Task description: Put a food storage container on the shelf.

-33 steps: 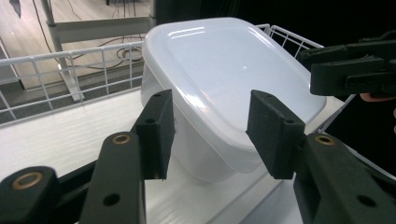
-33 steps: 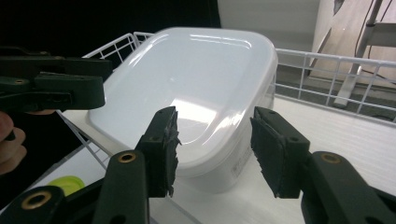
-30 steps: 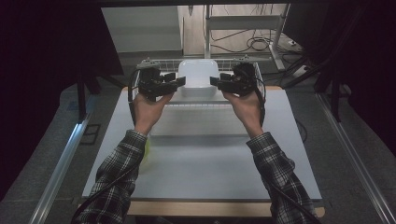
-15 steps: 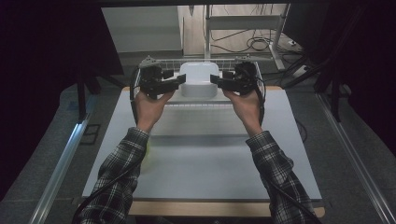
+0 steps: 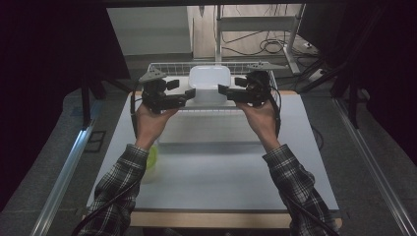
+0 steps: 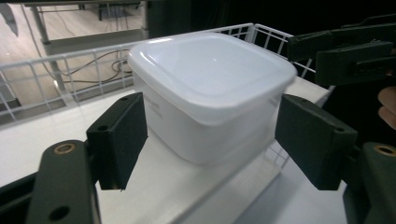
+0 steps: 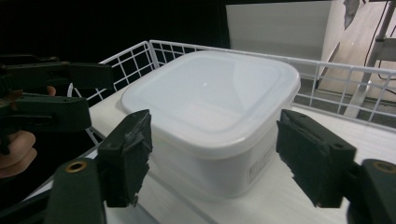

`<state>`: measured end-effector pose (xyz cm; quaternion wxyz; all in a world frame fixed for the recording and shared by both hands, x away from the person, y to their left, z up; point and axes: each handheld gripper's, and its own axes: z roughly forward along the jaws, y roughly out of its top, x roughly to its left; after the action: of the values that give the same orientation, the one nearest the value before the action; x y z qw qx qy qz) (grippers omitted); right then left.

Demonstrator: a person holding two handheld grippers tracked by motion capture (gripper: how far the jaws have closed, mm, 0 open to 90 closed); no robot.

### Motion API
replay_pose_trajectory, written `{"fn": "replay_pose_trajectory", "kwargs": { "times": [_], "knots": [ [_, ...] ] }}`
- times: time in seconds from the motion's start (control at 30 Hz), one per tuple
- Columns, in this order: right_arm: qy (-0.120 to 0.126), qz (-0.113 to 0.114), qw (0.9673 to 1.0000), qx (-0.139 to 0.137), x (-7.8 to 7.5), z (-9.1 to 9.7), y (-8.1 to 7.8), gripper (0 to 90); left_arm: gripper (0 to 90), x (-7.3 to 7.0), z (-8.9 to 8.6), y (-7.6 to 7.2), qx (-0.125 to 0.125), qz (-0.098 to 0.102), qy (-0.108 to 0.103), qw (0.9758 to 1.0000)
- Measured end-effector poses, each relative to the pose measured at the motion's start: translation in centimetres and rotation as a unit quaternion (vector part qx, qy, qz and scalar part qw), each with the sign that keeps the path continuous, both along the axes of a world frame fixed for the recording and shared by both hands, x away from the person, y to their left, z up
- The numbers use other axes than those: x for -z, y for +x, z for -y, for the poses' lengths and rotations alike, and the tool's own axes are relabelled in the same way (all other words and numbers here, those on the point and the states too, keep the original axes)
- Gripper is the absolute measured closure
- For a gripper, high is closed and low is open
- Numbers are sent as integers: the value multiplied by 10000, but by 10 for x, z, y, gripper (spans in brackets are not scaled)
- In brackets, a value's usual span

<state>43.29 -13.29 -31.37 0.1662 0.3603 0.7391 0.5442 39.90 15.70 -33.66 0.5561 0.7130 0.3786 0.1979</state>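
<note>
A white lidded plastic container (image 5: 210,82) sits in a white wire basket (image 5: 167,69) at the table's far edge. My left gripper (image 5: 183,88) is at its left side and my right gripper (image 5: 228,86) at its right, both pointing inward at it. In the left gripper view the container (image 6: 210,88) stands between my left gripper's (image 6: 212,135) jaws, whose pads (image 6: 119,140) are just off its walls. The right gripper view shows the container (image 7: 210,107) likewise between my right gripper's (image 7: 215,154) jaws, with gaps at both sides. Both pairs of jaws have just been opening.
The basket's wire rim (image 6: 56,65) runs behind and beside the container. A pale translucent panel (image 5: 206,130) lies on the white table (image 5: 221,172) just before the basket. A yellow-green object (image 5: 153,156) peeks out beside the left sleeve. Cables and metal frame legs are beyond the table.
Both grippers' jaws have spread wider around the container, letting go of its sides. The hands have stayed about where they were, and the container has not shifted.
</note>
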Motion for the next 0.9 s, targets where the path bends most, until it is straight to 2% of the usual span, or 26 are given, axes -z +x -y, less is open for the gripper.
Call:
{"fn": "replay_pose_trajectory", "kwargs": {
  "times": [0.07,0.2,0.27,0.6,0.83,0.9],
  "knots": [
    [9,10,10000,-49,2,2,-5,251,229,4,0,-5,39,-21,-38,10000],
    [-28,70,9999,-93,7,7,-12,222,188,10,0,-14,155,-42,16,9999],
    [-38,26,9999,-167,11,10,-16,201,175,14,2,-23,286,-37,42,9996],
    [-133,31,9992,-368,26,16,-34,143,126,30,4,-49,519,-61,140,9985],
    [-201,46,9985,-509,38,19,-49,96,80,46,8,-65,531,-28,540,9971],
    [-257,33,9981,-562,45,21,-54,76,70,50,8,-69,545,-18,570,9969]
  ]
}}
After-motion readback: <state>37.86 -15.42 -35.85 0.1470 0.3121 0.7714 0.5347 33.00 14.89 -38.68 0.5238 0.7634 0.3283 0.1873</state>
